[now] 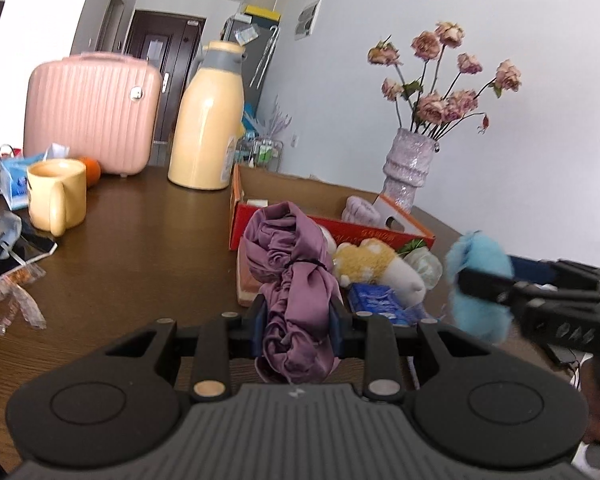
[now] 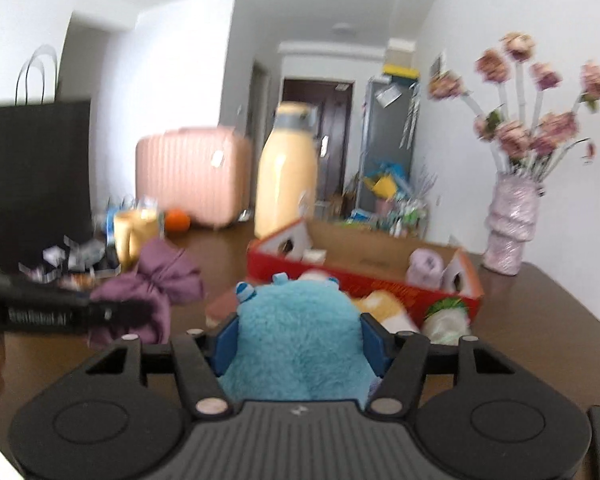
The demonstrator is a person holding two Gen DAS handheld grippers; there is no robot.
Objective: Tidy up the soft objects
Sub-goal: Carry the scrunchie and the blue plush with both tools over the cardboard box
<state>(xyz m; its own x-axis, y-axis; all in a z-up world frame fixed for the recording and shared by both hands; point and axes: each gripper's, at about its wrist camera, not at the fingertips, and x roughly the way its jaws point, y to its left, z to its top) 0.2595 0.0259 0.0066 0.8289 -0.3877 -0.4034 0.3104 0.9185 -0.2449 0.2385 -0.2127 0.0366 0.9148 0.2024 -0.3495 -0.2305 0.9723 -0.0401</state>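
My left gripper (image 1: 299, 322) is shut on a bunched purple satin cloth (image 1: 296, 280) and holds it above the brown table, in front of the red cardboard box (image 1: 332, 228). My right gripper (image 2: 298, 338) is shut on a fluffy blue plush toy (image 2: 296, 332); it also shows in the left wrist view (image 1: 480, 280), to the right of the cloth. The cloth shows in the right wrist view (image 2: 152, 288) at the left. A yellow-and-white plush (image 1: 376, 266) lies beside the box. A lilac soft item (image 1: 360, 210) sits inside the box.
On the table stand a cream thermos (image 1: 208, 120), a yellow mug (image 1: 58, 196), a pink case (image 1: 92, 112), an orange (image 1: 94, 170) and a vase of dried roses (image 1: 410, 164). Wrappers (image 1: 12, 296) lie at the left. A black paper bag (image 2: 40, 176) stands far left.
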